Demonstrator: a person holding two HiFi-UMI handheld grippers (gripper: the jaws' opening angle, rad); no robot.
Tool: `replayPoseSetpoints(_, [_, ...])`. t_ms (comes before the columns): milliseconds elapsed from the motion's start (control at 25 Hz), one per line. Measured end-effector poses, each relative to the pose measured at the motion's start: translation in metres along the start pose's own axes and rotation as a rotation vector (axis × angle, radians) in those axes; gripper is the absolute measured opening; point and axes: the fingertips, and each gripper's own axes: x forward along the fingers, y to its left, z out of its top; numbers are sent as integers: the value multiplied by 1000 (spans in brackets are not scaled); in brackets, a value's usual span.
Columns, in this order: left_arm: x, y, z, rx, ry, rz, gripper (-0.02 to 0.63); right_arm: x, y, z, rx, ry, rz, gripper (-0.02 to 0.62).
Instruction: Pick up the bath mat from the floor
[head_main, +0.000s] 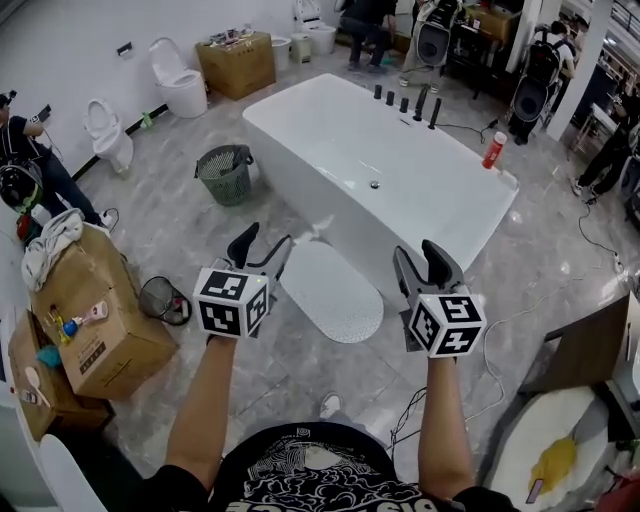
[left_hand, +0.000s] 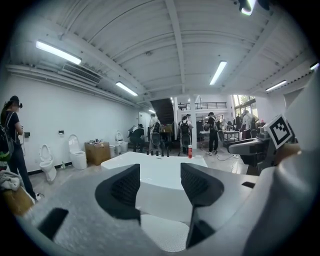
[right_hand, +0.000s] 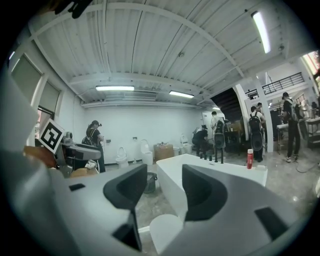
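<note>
A white oval bath mat (head_main: 332, 290) lies flat on the grey marble floor beside the white bathtub (head_main: 380, 170). My left gripper (head_main: 263, 252) hangs in the air above the mat's left end, its jaws open with nothing between them. At the same height over the mat's right side hovers my right gripper (head_main: 423, 265), also open and empty. The mat (left_hand: 160, 232) shows low between the jaws in the left gripper view, with the bathtub (left_hand: 155, 177) behind it. In the right gripper view the mat (right_hand: 164, 230) also sits low, next to the bathtub (right_hand: 215, 172).
A dark mesh bin (head_main: 224, 173) stands left of the tub. Cardboard boxes (head_main: 100, 320) sit at my left, with a wire basket (head_main: 162, 298) beside them. A red bottle (head_main: 494, 150) rests on the tub's rim. Toilets (head_main: 180, 80) line the far wall. A cable (head_main: 490, 370) trails on the floor at right.
</note>
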Motion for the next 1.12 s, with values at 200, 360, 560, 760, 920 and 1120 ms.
replayPoseSetpoints(200, [27, 15, -3, -6, -7, -2, 262, 22, -16, -4, -1, 5, -22, 215])
replayPoseSetpoints(360, [55, 33, -10, -6, -12, -20, 265, 46, -24, -8, -9, 0, -48, 221])
replayPoseSetpoints(560, [98, 67, -1, -2, -34, -68, 267, 82, -33, -3, -6, -9, -111, 234])
replayPoseSetpoints(760, [154, 124, 6, 8, -27, -155, 267, 140, -28, 5, 13, -6, -206, 245])
replayPoseSetpoints(920, [215, 165, 16, 22, -21, -261, 273, 182, -34, 16, 32, -15, -336, 255])
replayPoseSetpoints(1120, [286, 197, 29, 22, -1, -415, 273, 220, -38, 30, 63, -7, -501, 256])
